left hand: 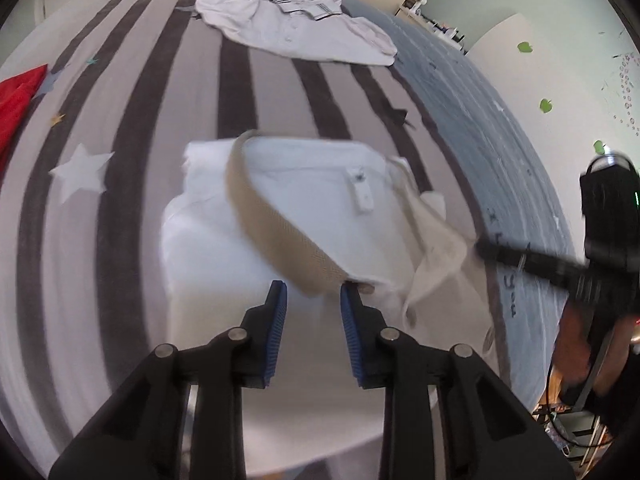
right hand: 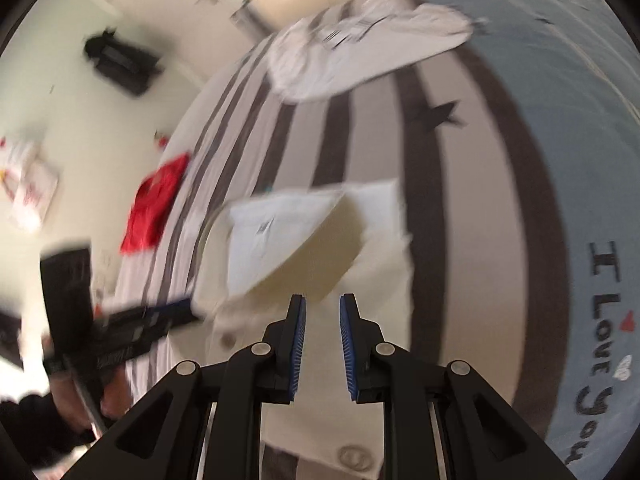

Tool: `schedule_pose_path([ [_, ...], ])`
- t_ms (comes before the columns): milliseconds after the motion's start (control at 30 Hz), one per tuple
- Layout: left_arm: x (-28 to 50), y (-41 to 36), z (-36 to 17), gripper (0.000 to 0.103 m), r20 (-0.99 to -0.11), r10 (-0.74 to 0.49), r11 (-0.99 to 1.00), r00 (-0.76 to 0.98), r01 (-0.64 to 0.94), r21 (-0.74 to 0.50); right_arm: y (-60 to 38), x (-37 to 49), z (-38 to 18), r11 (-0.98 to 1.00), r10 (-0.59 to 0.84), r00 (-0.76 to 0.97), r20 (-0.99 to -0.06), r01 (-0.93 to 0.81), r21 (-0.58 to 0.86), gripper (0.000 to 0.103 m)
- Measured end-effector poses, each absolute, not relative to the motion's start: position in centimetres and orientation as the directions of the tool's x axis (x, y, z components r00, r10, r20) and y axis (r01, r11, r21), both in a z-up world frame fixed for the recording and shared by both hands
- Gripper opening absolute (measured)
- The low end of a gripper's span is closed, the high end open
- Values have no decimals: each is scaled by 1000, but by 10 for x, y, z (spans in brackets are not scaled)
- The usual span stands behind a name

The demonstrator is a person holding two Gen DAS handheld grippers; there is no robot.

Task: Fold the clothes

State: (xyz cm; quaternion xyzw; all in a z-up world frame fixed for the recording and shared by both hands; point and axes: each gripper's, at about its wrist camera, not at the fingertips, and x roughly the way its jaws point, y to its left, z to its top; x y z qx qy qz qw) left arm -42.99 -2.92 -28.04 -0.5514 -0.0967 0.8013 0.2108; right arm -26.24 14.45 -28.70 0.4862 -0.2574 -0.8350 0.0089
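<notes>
White collared shirt [left hand: 320, 208] lying partly folded on the striped bed [left hand: 120, 208], just ahead of both grippers. Left gripper [left hand: 313, 292] and right gripper [right hand: 322, 304] part-open, holding nothing; folding apparently under way, or just completed. Three garments: this shirt, crumpled white shirt [left hand: 288, 20] at 12 o'clock, red garment [left hand: 16, 100] at 10 o'clock.

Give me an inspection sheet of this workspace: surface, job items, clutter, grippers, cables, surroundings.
Surface: striped bedspread with star prints; blue panel with lettering along one side.
Job's things: white shirt with tan collar, partly folded, lying before both grippers; crumpled white polo farther back; red garment at the bed's edge.
Clutter: nothing seen on the bed.
Grippers: left gripper open, holding nothing; right gripper open, holding nothing.
Cables: thin cables beside the bed, blurred.
Surroundings: pale wall with green stickers; black bag and papers on the floor.
</notes>
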Motion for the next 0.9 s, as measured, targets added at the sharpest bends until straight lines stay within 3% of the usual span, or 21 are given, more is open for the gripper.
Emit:
schedule_pose_path([
  [467,-458,-6,-310,25,-860,428,-898,-279,-239,-369,97,-292,-332,-883,-324,-453,-831,-172,438,17],
  [900,-390,-55,-249,25,-819,428,-904,-382,-195,-382,89,-244,-290,-920,-289,-471,-834,-105,378,17],
])
